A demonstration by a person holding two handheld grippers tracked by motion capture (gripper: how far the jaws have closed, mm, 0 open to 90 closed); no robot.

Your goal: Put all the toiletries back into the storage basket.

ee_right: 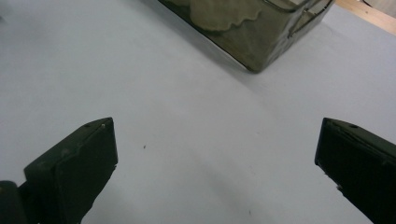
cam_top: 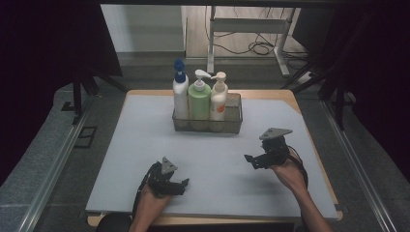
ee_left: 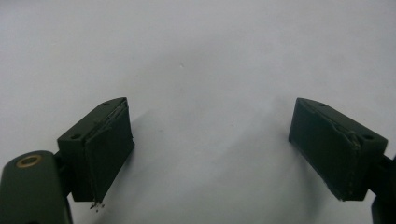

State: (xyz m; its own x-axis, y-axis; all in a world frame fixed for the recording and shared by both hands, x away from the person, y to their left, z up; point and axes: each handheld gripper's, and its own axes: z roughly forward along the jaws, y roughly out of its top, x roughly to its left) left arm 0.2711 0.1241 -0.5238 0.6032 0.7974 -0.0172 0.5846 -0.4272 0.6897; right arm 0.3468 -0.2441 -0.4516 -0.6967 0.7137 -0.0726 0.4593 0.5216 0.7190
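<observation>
We see a pale grey mat (cam_top: 145,145) covering the table, with light wood (cam_top: 280,93) showing along the far edge and right corner. Near the far edge, a dark, see-through mesh basket (cam_top: 232,123) holds a white bottle (cam_top: 180,99) with a blue cap, a light green bottle (cam_top: 198,100) with a white pump, and a cream bottle (cam_top: 218,101) with an orange-and-green label. Both the left gripper (cam_top: 181,186) and the right gripper (cam_top: 250,161) are black with grey top plates.

Three pump bottles (cam_top: 199,100) upright in a mesh basket (cam_top: 234,126), two hand-held grippers (cam_top: 167,182) well short of it
</observation>
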